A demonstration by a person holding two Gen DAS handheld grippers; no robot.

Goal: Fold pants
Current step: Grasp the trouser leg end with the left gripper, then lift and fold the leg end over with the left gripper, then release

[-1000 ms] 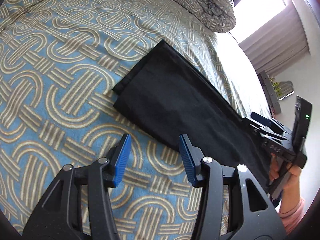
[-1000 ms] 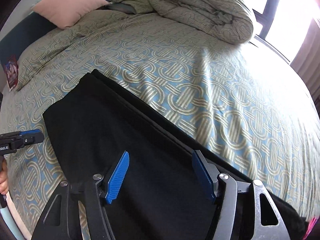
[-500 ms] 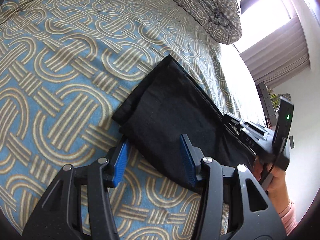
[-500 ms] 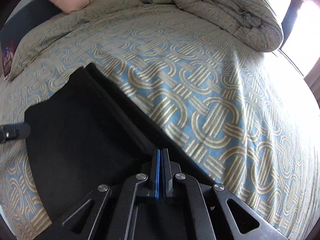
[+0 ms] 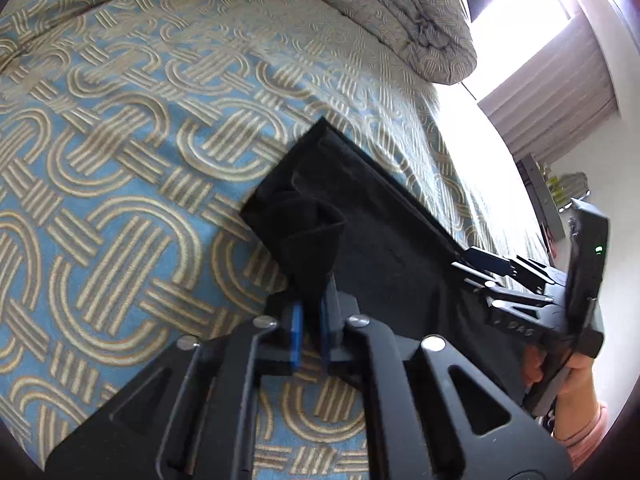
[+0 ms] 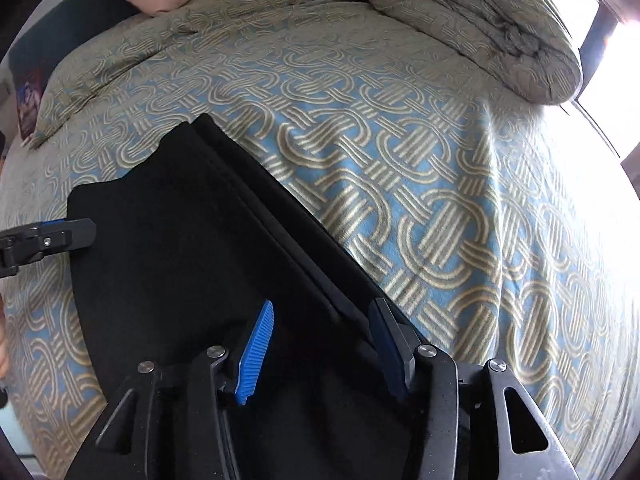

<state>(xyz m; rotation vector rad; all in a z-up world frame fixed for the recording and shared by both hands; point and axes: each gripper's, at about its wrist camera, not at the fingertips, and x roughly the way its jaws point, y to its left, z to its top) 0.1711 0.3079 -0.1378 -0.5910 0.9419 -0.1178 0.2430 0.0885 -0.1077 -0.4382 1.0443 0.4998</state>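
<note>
Patterned blue bedspread (image 6: 420,168) stretches wide around the black pants (image 6: 192,264), bare up to the bunched duvet (image 6: 472,20) at its far edge. Pants lie as a long strip near the front edge. Left gripper (image 5: 309,322) pinches their bunched hem corner; right gripper (image 6: 320,344) hovers spread over the other end, holding nothing.

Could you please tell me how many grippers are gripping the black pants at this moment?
1. The left gripper is shut on the hem corner of the black pants, bunching the cloth. The right gripper stands open over the pants' other end, pinching nothing.
</note>
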